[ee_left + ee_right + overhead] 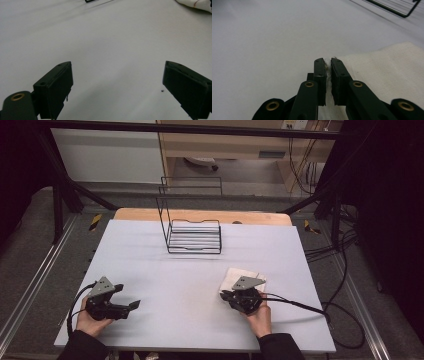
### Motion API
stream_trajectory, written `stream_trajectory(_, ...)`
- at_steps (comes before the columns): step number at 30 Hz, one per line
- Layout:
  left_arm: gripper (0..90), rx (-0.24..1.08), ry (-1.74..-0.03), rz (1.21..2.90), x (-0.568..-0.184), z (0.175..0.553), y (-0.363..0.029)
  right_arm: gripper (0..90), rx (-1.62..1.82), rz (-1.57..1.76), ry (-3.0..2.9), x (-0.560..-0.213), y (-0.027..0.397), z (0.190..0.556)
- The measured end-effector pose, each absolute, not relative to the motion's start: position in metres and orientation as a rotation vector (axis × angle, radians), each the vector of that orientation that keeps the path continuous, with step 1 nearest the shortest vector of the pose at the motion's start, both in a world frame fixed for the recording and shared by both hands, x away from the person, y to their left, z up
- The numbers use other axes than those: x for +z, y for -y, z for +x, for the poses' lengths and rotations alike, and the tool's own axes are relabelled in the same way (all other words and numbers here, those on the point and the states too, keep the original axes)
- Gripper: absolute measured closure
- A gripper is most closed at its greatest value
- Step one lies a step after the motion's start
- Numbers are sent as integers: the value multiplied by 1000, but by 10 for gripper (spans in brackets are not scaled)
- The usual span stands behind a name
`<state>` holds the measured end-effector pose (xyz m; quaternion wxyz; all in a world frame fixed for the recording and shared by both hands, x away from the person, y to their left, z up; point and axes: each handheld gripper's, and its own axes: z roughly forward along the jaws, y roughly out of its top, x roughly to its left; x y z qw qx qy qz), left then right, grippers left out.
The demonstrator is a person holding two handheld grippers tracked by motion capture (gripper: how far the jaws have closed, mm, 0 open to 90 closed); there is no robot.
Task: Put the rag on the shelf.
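Two grippers | high view: cloth [235, 276] lies right of centre under our right gripper [239, 296], rack [194, 236] beyond | left gripper [117, 82] spread, empty | right gripper view: jaws pinch cloth edge [329, 63]; thin bite, we risk slippage when pulling

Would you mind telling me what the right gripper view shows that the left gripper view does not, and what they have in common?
Right gripper view: the right gripper has its fingers shut on the edge of the white cloth, which spreads across the table to the right; a corner of the black wire rack is at top right.

Left gripper view: the left gripper with its fingers wide apart and nothing between them.

Both: the pale grey table surface, and some of the cloth.
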<state>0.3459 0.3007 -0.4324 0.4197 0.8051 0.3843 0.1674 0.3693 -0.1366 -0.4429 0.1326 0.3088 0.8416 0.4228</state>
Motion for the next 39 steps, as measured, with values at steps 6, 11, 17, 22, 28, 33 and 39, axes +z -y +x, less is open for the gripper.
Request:
stream_trajectory(6, 94, 419, -964, 2020, -432, 346, -301, 833, 1237, 893, -2456, -446, 115, 366)
stream_trajectory(11, 94, 420, -966, 2018, -433, 346, -301, 833, 1266, 882, -2459, -446, 105, 364)
stream_trajectory(17, 94, 419, -968, 2017, -432, 346, -301, 831, 1289, 844, -2498, -450, 87, 358)
stream_trajectory(22, 94, 419, -970, 2016, -432, 346, -301, 822, 1286, 806, -2531, -451, 81, 354)
stream_trajectory(28, 92, 415, -978, 2013, -432, 346, -300, 607, 1349, 825, -2495, -440, 85, 356)
stream_trajectory(33, 90, 410, -982, 2016, -430, 347, -298, 405, 1377, 883, -2415, -426, 103, 360)
stream_trajectory(39, 88, 400, -985, 2011, -427, 348, -293, 235, 1342, 998, -2367, -421, 134, 369)
